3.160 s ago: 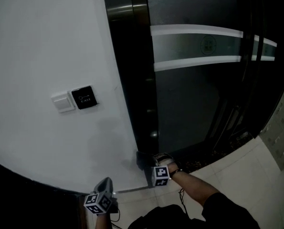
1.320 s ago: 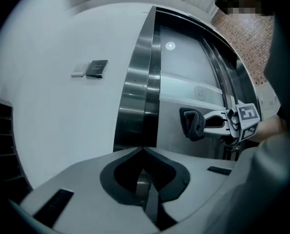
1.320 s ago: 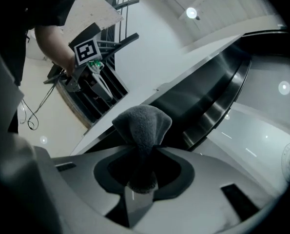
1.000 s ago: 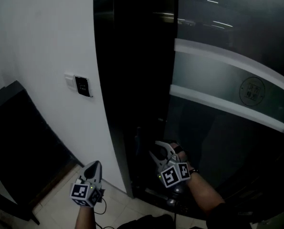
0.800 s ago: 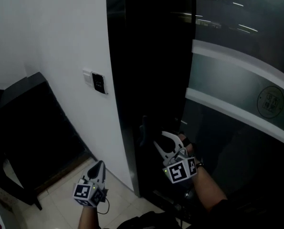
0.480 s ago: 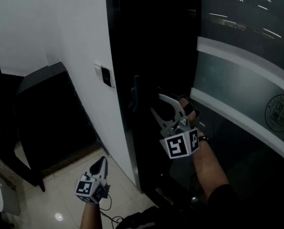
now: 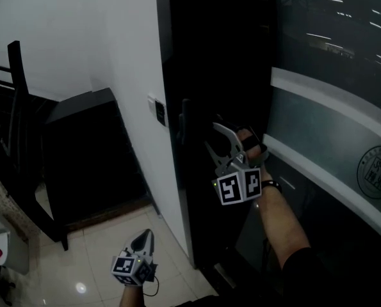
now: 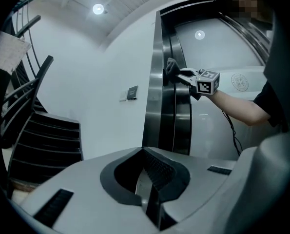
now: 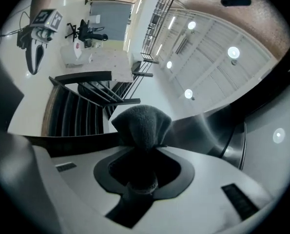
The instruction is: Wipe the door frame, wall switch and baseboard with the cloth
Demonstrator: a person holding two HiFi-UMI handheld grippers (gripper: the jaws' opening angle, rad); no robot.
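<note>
Up from the foot of the door frame (image 7: 200, 62), where it sat low by the floor tiles (image 7: 107, 248) a few seconds ago, the right gripper (image 7: 217, 144) has climbed to about the height of the wall switch (image 7: 159, 112). The camera has swung too, so a dark cabinet (image 7: 91, 146) now shows at left. Its jaws are clamped on the cloth (image 9: 144, 121), a dark bunched wad that sticks out ahead of the tips. From the left gripper view it looks to be against the frame's steel edge. The frame's long axis runs straight up and down, so further strokes would likely follow that line. The switch lies to the left of the cloth, round the frame's edge on the white wall (image 7: 107, 50) (near, though not touching), and the right gripper is by far the nearer to it. The left gripper (image 7: 144, 238) hangs low over the floor as before, jaws together on nothing. The baseboard I cannot pick out clearly
</note>
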